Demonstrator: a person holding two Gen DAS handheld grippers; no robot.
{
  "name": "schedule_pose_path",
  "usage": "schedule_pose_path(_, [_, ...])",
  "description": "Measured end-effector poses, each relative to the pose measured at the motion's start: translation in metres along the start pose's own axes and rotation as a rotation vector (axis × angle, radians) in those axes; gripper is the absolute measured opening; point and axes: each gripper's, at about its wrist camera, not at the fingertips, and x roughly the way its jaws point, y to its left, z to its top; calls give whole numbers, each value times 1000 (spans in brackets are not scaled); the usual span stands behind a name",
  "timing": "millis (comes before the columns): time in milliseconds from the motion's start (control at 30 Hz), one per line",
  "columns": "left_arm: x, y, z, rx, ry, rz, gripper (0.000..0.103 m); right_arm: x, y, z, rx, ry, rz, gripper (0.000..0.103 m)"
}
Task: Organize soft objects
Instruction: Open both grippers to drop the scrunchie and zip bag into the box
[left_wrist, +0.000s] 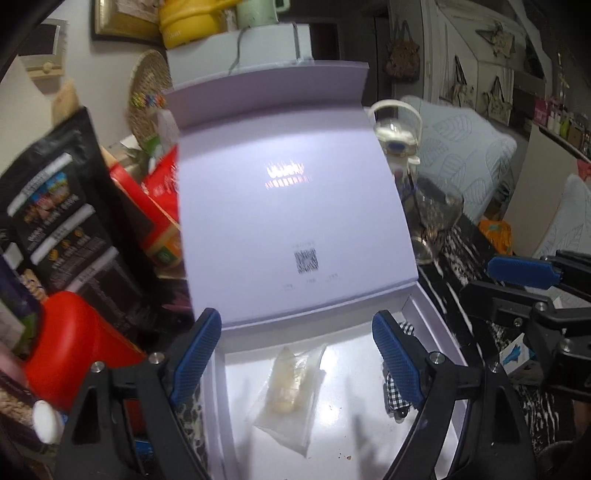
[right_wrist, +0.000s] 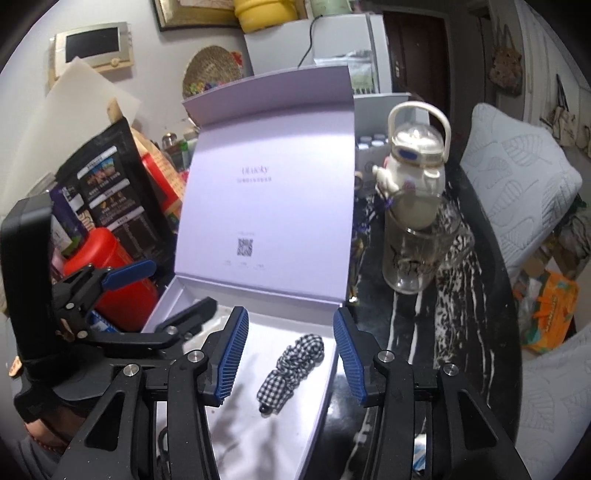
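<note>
Lying inside the pale lavender box (right_wrist: 177, 291), whose lid stands propped upright behind it, are two soft items: one black-and-white checked scrunchie (right_wrist: 291, 363) toward the right wall and one clear plastic pouch (left_wrist: 290, 391) holding something pale yellow, near the middle of the floor. Both rest flat on the white base, apart from each other and touched by neither tool. The left gripper (left_wrist: 297, 354) hangs above the pouch with its blue pads spread wide and nothing between them; the right gripper (right_wrist: 290, 354) hangs over the scrunchie, its jaws parted as well and empty. Judged from this, the placing of these two pieces looks finished, since both sit in the box and both tools are free of them. What may remain is gathering any further soft things and shutting the lid, though no other loose soft item can be told for sure on the dark patterned table (right_wrist: 461, 295). Beside the box stand one red bottle (right_wrist: 110, 273), one white character bottle (right_wrist: 410, 184) and one glass jar (right_wrist: 413, 262), none of which seems part of the job.
</note>
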Motion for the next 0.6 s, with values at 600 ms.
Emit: schedule_pose_path(600, [-131, 11, -12, 5, -195, -31, 84, -90, 34, -18, -44, -101, -9, 48])
